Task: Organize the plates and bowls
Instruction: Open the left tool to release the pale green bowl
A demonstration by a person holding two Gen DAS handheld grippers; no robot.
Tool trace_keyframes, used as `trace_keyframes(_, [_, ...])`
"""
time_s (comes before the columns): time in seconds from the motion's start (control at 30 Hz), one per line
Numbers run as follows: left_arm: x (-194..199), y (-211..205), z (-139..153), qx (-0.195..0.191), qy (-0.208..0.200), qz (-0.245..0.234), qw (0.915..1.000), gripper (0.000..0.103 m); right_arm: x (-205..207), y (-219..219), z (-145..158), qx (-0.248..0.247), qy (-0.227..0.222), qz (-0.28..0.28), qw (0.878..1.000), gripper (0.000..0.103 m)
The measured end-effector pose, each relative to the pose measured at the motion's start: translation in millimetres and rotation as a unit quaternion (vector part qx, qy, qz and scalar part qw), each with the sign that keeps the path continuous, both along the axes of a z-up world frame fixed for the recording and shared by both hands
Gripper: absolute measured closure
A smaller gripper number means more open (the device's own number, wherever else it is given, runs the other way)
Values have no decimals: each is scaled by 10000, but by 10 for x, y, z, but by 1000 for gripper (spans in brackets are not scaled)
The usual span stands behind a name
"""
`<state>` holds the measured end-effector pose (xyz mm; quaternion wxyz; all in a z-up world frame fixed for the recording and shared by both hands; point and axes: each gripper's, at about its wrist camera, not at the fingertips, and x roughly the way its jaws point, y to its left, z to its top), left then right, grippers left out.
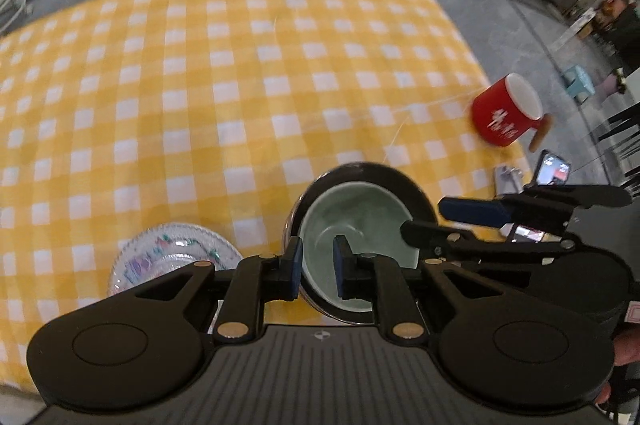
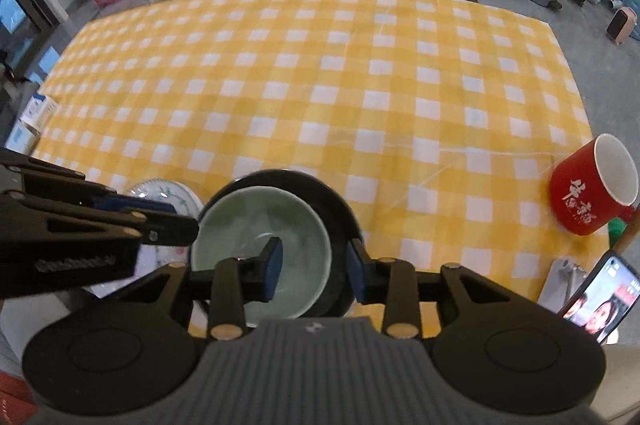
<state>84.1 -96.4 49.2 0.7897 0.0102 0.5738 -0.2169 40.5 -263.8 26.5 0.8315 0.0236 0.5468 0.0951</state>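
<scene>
Bowls nested at near edge, both grippers above them

Celadon bowl (image 2: 262,247) sits inside a larger black bowl (image 2: 340,221) on the yellow checked tablecloth (image 2: 320,65), close to the table's near edge. From my right wrist view the green bowl lies off-centre in the black one, pushed to the left, so a wide crescent of black rim shows on the right.

Right gripper (image 2: 314,271): jaws partly open. I see the left pad over the inside of the green bowl and the right pad over the black bowl's rim; both rims on that side fall between the pads. I cannot see either pad pressing on a rim, so I log nothing held.

Left gripper (image 1: 317,267): jaws open only a narrow gap. In the left wrist view the pads straddle the left rim of the green bowl, not clamped on it as far as I can tell. Picture is blurred here.

A floral plate (image 1: 176,255) lies just left of the bowls, partly hidden under the left gripper. A red mug (image 2: 592,185) with white lettering stands well apart to the right, near the table edge. A phone (image 2: 600,299) on a stand shows at the near right corner
</scene>
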Motion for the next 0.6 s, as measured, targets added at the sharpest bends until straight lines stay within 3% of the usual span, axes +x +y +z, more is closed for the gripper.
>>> trace_keyframes(0.13, [-159, 187, 65, -19, -365, -57, 9993, 86, -229, 62, 94, 349, -508, 85, 9981, 65])
trace_keyframes(0.3, [-390, 541, -35, 41, -482, 176, 9987, 83, -570, 183, 105, 1113, -931, 60, 9894, 67])
trace_keyframes(0.43, [-551, 908, -222, 376, -556, 697, 9953, 70, -818, 230, -67, 1492, -1148, -270, 9818, 70])
trace_keyframes(0.6, [-715, 1373, -495, 543, -387, 1597, 9849, 62, -1088, 159, -234, 1176, -1604, -965, 9753, 65])
